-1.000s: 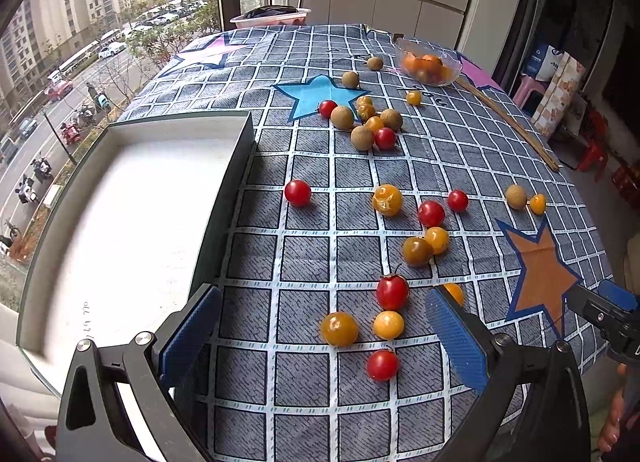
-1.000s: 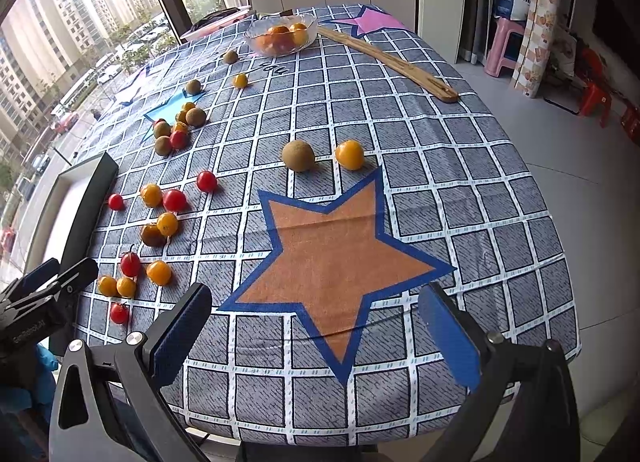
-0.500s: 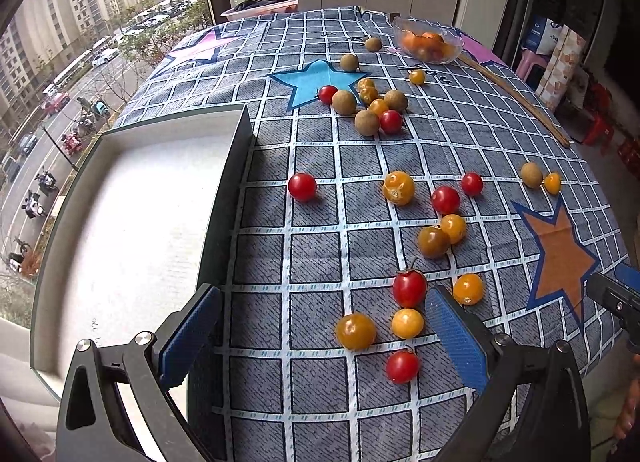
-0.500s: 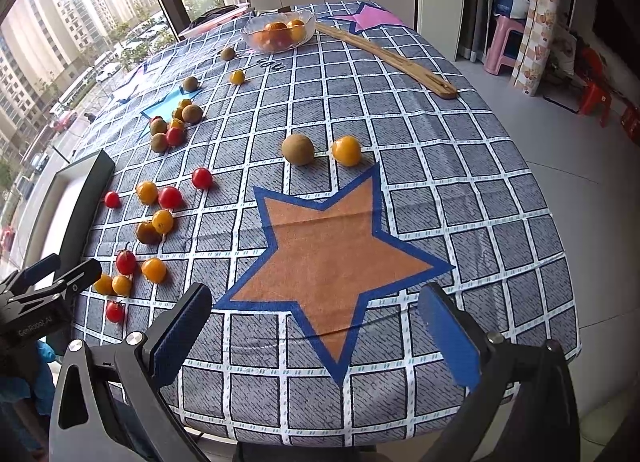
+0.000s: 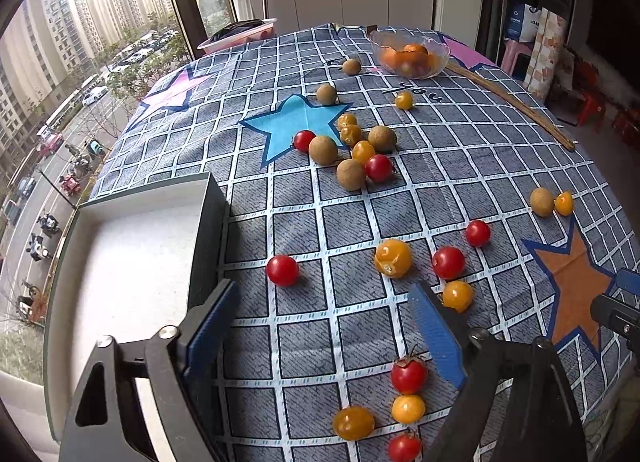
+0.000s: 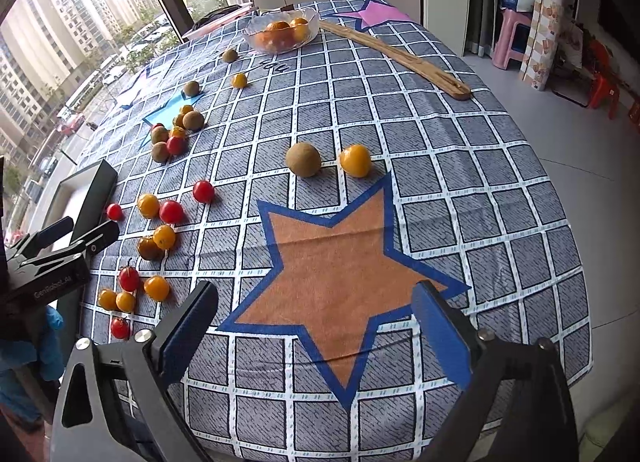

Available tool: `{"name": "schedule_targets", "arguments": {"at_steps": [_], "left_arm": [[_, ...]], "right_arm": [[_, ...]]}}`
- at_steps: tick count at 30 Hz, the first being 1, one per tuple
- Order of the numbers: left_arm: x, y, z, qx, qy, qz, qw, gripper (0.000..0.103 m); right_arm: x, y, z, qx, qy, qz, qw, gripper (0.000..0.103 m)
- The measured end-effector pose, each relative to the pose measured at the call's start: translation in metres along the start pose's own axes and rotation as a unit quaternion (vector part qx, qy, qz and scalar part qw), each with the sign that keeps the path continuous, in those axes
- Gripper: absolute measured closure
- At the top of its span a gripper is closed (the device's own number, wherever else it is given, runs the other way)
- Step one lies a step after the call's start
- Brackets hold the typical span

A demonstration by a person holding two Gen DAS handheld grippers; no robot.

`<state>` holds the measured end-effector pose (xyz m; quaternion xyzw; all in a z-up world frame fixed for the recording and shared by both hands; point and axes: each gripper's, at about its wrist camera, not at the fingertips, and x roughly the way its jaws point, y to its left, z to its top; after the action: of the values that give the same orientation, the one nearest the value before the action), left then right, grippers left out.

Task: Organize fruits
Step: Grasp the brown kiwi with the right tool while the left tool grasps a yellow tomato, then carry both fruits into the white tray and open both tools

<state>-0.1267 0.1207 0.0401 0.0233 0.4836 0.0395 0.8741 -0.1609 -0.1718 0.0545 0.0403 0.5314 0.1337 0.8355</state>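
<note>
cherry tomatoes, red and yellow, are lying scattered across the checked tablecloth, with brown longans mixed in farther back. the left gripper is hanging over the cloth with its jaws spread wide, gripping nothing; a red tomato is sitting just ahead between its blue pads. the white tray is lying at the cloth's left edge, beside the left finger. the right gripper is hovering over the orange star, jaws released and bare. a longan and a yellow tomato are resting side by side beyond that star. oranges are sitting in the glass bowl at the far end.
</note>
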Motion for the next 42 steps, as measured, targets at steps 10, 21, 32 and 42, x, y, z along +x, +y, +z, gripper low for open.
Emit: {"name": "schedule_targets", "arguments": {"at_steps": [10, 21, 32, 42], "left_arm": [[0.029, -0.015, 0.013, 0.027, 0.014, -0.012, 0.9995, 0.02], [0.04, -0.03, 0.019, 0.033, 0.02, -0.033, 0.9987, 0.056], [0.022, -0.017, 0.01, -0.013, 0.008, -0.089, 0.9959, 0.077], [-0.031, 0.025, -0.018, -0.037, -0.019, -0.084, 0.9956, 0.077]], "right_arm": [[0.045, 0.01, 0.033, -0.002, 0.007, 0.001, 1.0, 0.03], [0.069, 0.031, 0.066, -0.043, -0.012, -0.063, 0.997, 0.056], [0.042, 0.014, 0.05, -0.019, -0.025, 0.033, 0.999, 0.073], [0.01, 0.046, 0.024, -0.044, -0.005, 0.075, 0.996, 0.073]]}}
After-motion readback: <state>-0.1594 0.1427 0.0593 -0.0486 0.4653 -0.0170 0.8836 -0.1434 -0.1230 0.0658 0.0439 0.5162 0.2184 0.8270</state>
